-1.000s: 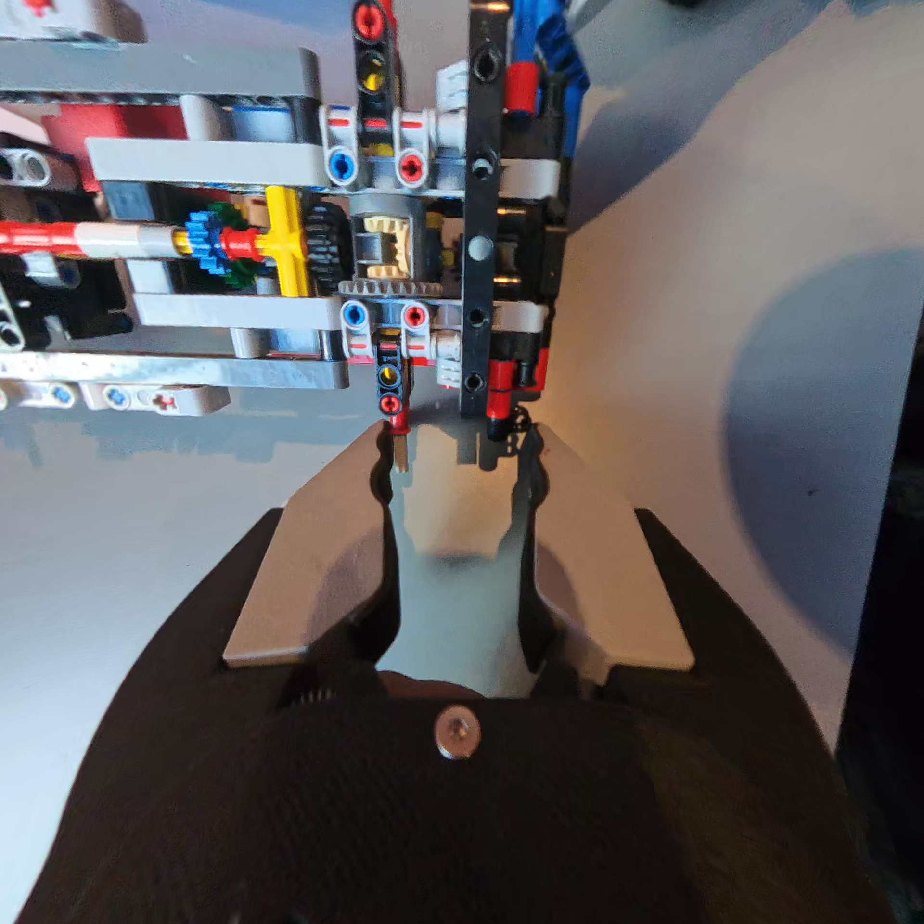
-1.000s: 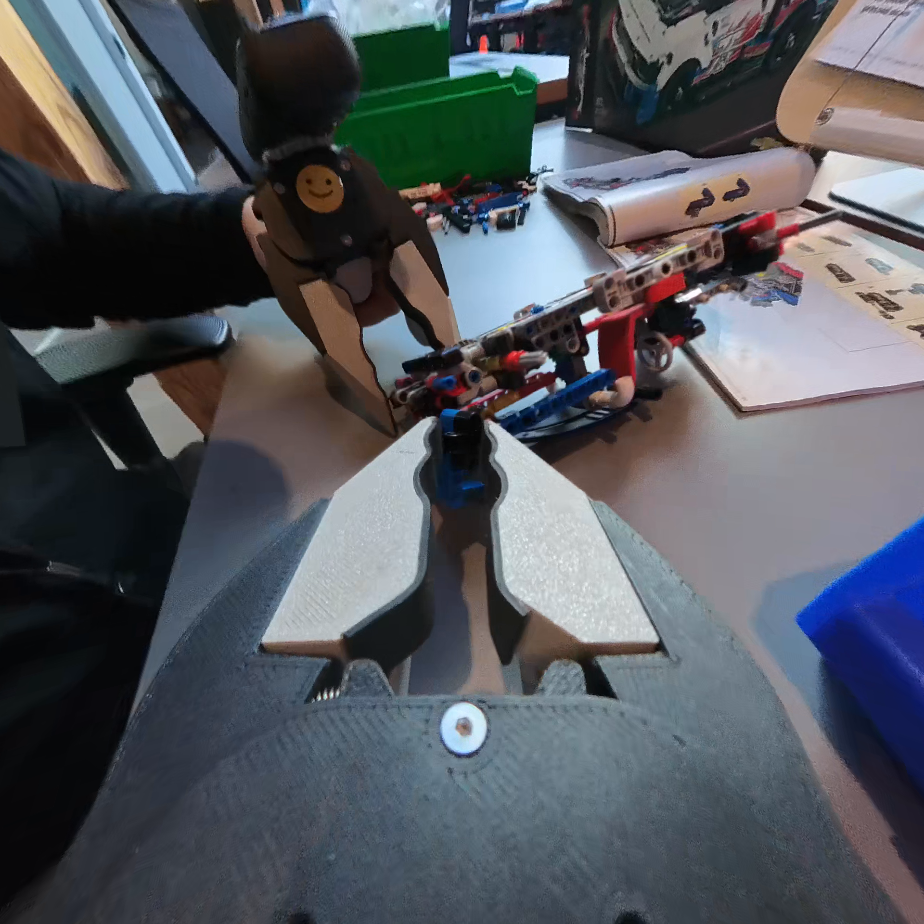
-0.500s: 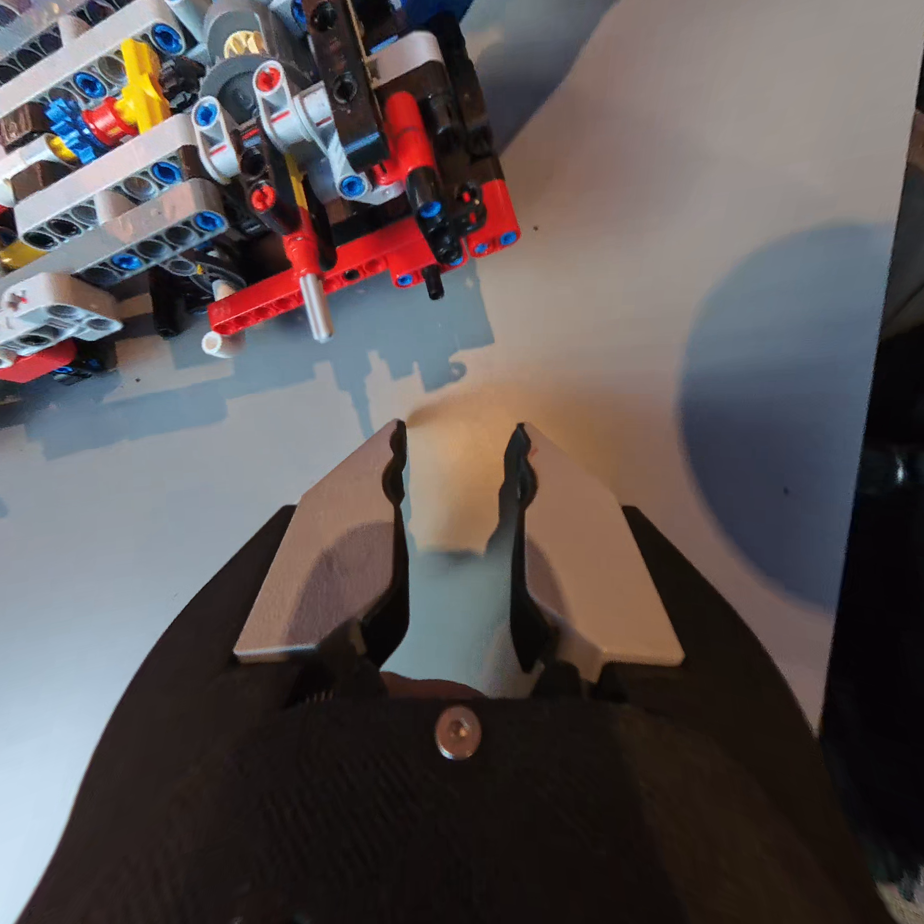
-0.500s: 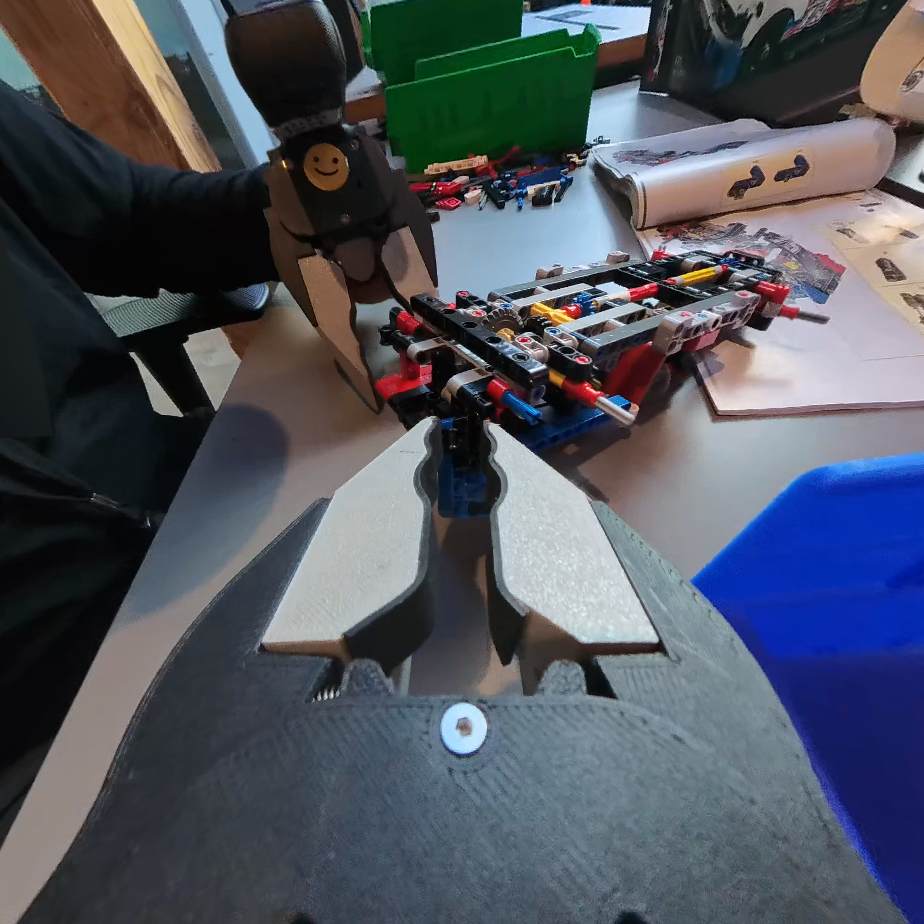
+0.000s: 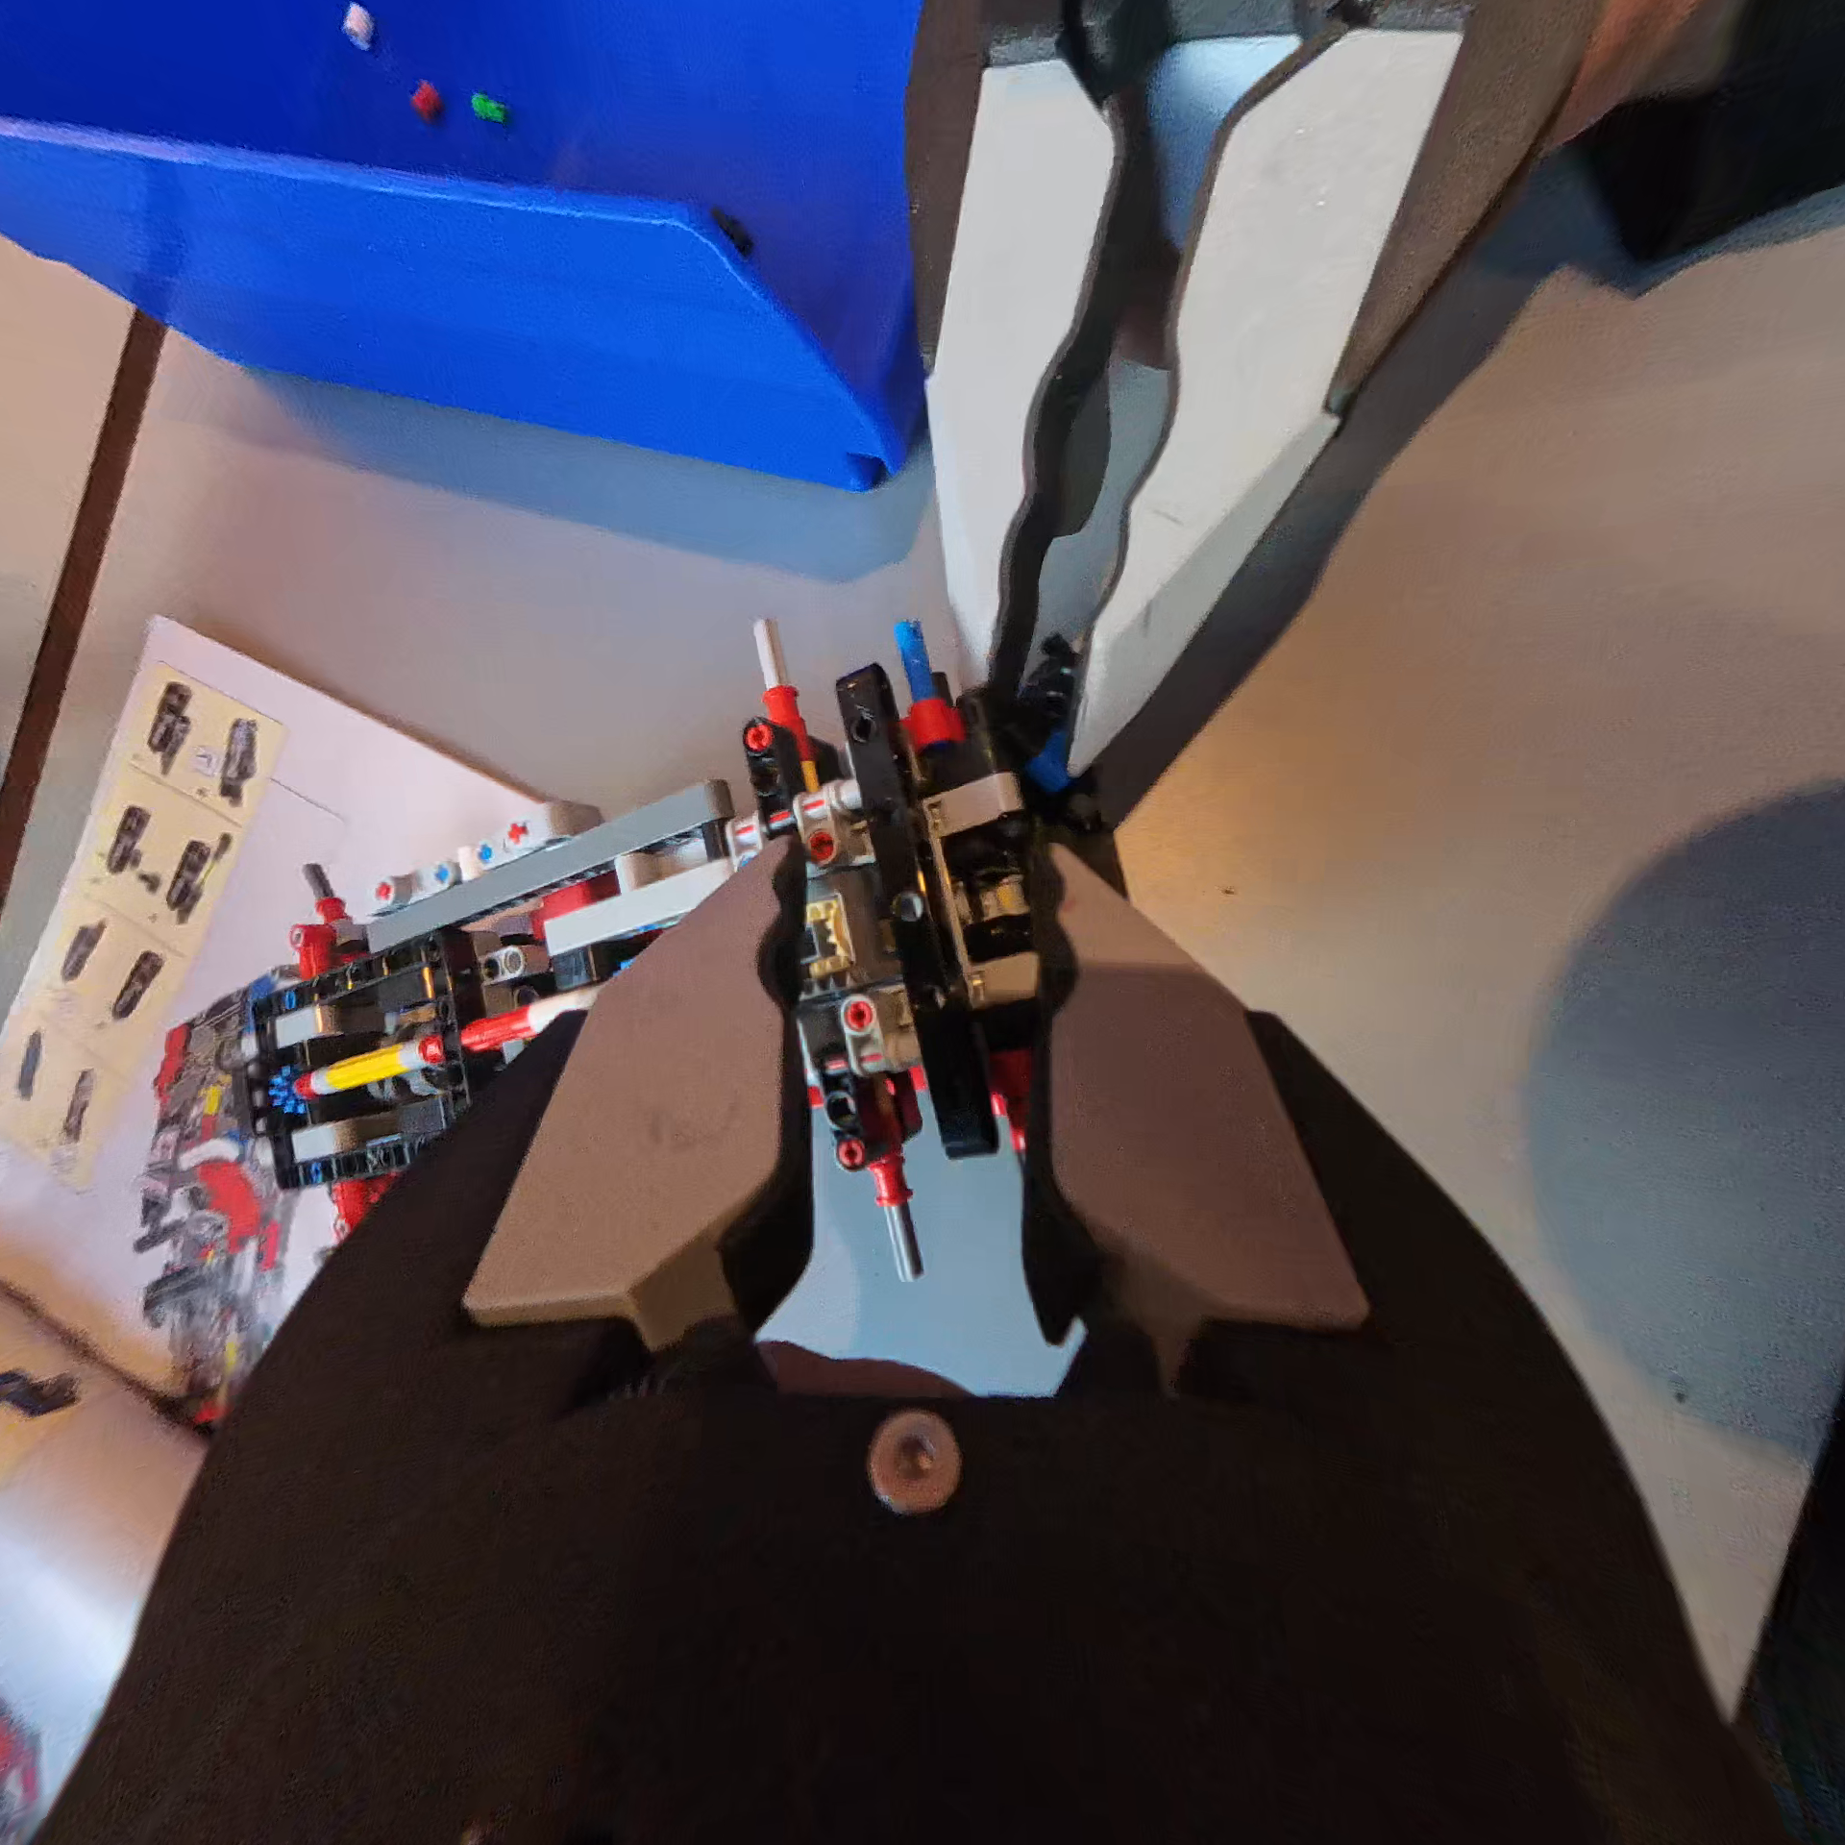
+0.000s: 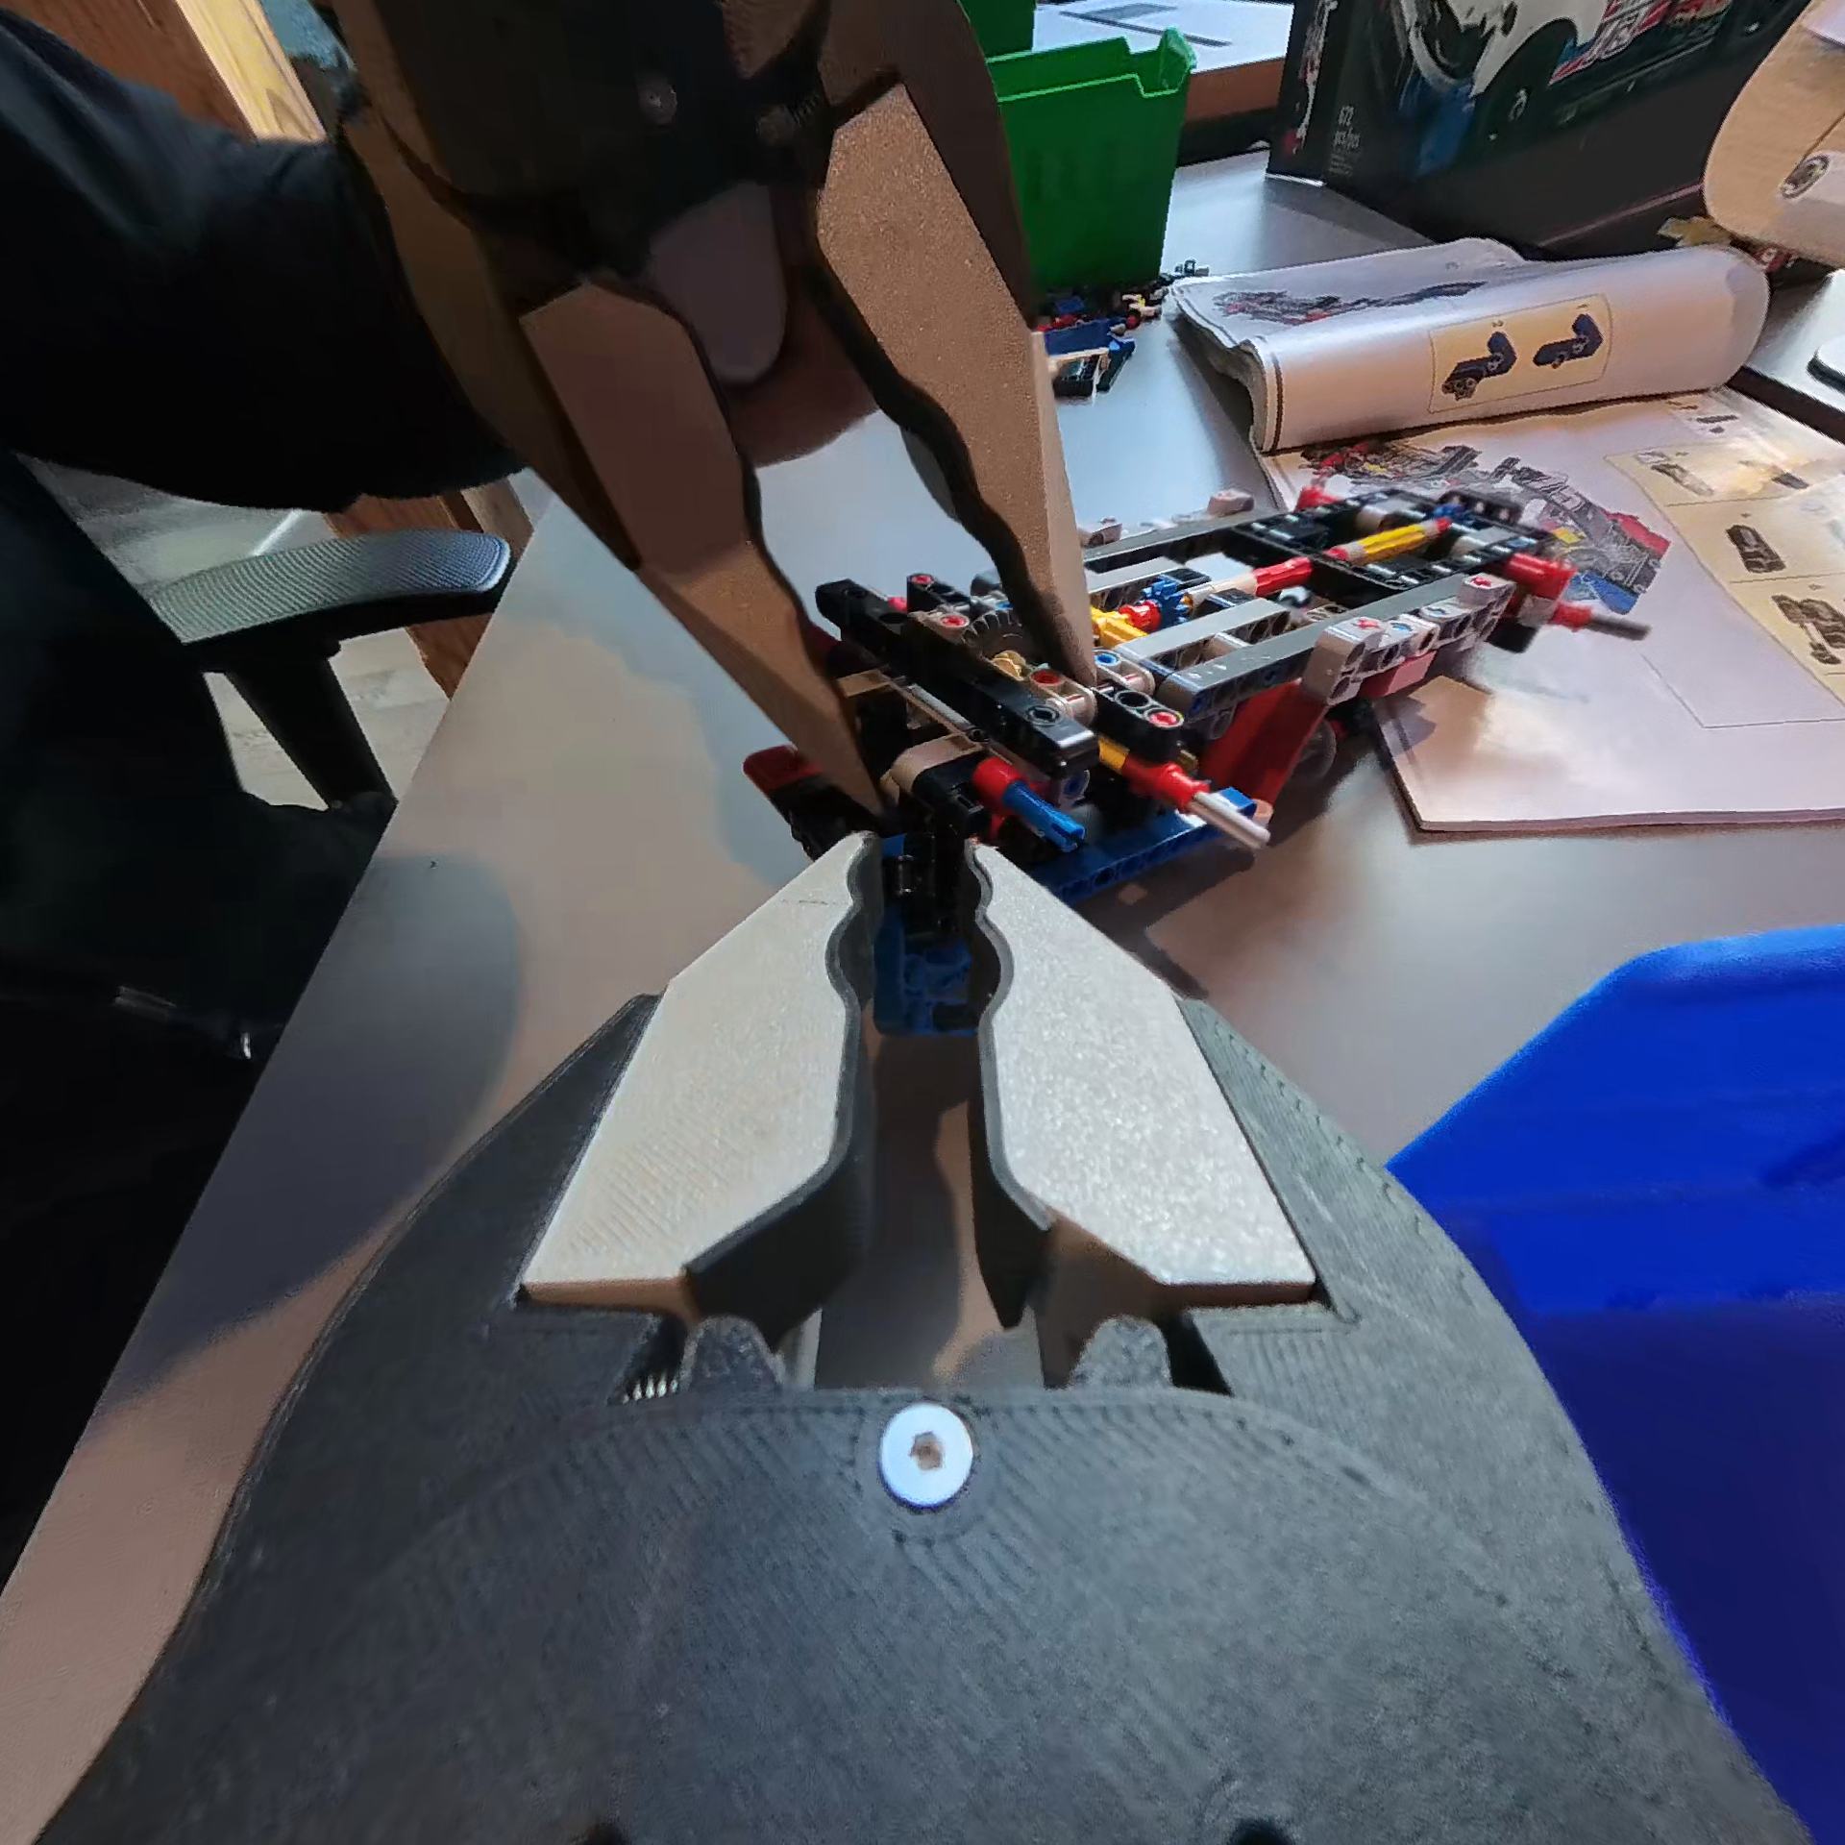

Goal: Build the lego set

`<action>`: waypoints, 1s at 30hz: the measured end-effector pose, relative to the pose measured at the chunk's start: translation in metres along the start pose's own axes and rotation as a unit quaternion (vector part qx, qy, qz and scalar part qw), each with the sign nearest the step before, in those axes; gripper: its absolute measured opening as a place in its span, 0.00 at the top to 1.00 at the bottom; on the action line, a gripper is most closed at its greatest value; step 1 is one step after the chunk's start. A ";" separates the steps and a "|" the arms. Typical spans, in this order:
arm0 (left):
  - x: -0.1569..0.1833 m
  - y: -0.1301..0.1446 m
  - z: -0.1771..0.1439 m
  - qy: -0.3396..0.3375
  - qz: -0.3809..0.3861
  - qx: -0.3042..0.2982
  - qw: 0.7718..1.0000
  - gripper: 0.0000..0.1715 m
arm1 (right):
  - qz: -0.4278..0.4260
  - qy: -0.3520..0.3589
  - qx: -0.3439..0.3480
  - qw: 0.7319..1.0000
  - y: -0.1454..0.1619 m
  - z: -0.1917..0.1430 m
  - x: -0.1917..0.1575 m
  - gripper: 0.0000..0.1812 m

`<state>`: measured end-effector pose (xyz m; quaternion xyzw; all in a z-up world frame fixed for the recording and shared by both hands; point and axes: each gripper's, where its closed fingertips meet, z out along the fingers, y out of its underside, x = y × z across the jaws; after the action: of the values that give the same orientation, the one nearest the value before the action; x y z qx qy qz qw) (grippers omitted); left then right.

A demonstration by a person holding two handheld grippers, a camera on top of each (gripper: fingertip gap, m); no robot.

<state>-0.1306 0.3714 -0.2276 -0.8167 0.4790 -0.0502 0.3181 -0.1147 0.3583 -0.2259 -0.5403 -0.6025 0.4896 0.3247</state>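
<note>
The gray table is holding the half-built lego car frame, partly lying on the open instruction book. The left tongs are sitting wide apart around the frame's near end, probably to keep it steady. The right tongs are squeezing a small blue and black piece against that end, likely to push it on. The blue bin is holding a few tiny pieces; the green bin is hiding its inside.

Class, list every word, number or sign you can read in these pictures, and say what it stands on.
Dark box: small white print, not quoted here.
Open booklet: step pictures, marks too small.
Rolled booklet: part pictures, no readable words.
</note>
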 end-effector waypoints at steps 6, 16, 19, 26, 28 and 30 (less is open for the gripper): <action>0.005 0.009 0.001 -0.057 0.018 0.001 0.998 0.79 | -0.024 0.002 -0.034 0.999 0.010 0.004 -0.005 0.94; 0.002 0.031 -0.033 -0.142 -0.100 0.182 0.968 0.79 | -0.013 0.001 0.065 0.998 -0.033 -0.005 -0.001 0.94; 0.006 0.036 -0.037 -0.155 -0.102 0.204 0.961 0.79 | 0.010 -0.028 0.090 0.996 -0.045 0.003 0.001 0.94; 0.008 0.039 -0.038 -0.181 -0.104 0.250 0.945 0.79 | 0.010 -0.095 0.094 0.991 -0.056 0.025 -0.011 0.94; 0.008 0.040 -0.040 -0.181 -0.106 0.259 0.943 0.79 | -0.003 -0.105 0.089 0.990 -0.054 0.028 -0.017 0.94; 0.008 0.040 -0.040 -0.187 -0.100 0.256 0.943 0.79 | -0.003 -0.099 0.093 0.991 -0.057 0.030 -0.016 0.94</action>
<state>-0.1716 0.3329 -0.2206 -0.7456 0.2978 -0.0488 0.5941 -0.1582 0.3393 -0.1800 -0.4549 -0.5852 0.5936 0.3133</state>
